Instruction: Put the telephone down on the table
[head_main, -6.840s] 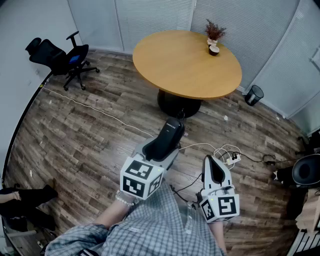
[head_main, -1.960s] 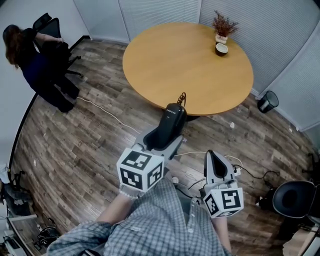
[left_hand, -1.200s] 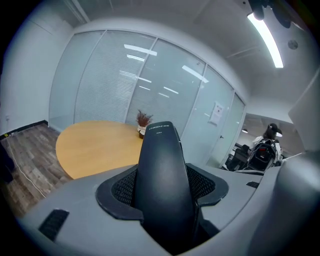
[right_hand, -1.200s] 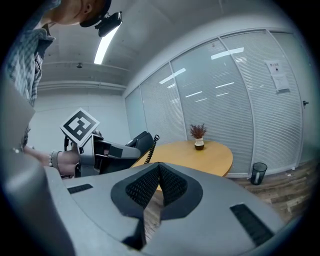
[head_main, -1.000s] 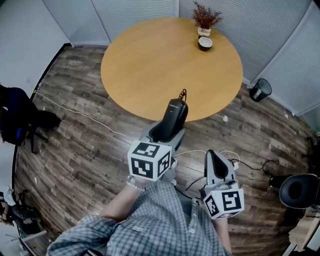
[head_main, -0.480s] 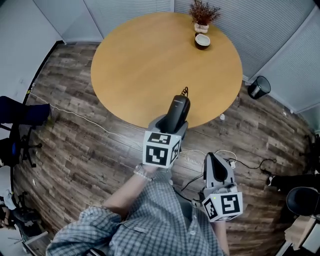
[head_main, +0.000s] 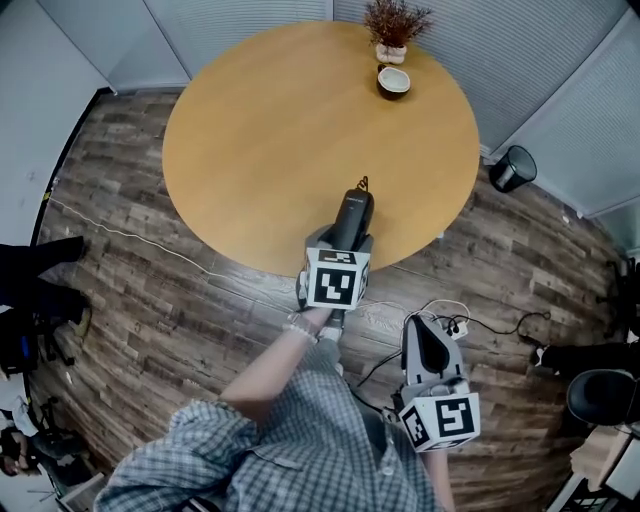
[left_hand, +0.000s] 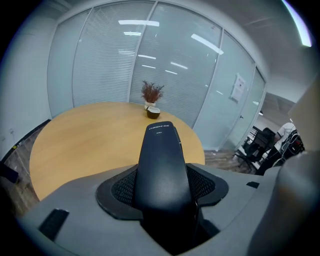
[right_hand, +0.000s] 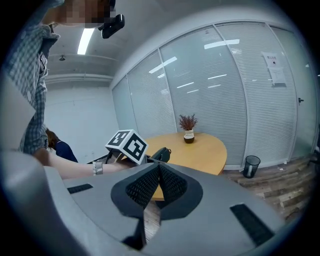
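Left gripper (head_main: 341, 238) clamps telephone (left_hand: 161, 165) over table (head_main: 260, 120); label unreadable.

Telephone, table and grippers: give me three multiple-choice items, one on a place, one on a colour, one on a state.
1. Where is the telephone?
A. Between the left gripper's jaws, at the table's near edge
B. Lying flat at the table's middle
C. Lying at the table's far edge

2. What colour is the table's top?
A. White
B. Tan wood
C. Black

3. How does the right gripper stand?
A. Open
B. Shut on the telephone
C. Shut, with nothing in it

Key: 1 A, the left gripper view shows the jaws clamped on the telephone; 2 B, plain in the head view; 3 C, its jaws meet in the right gripper view.
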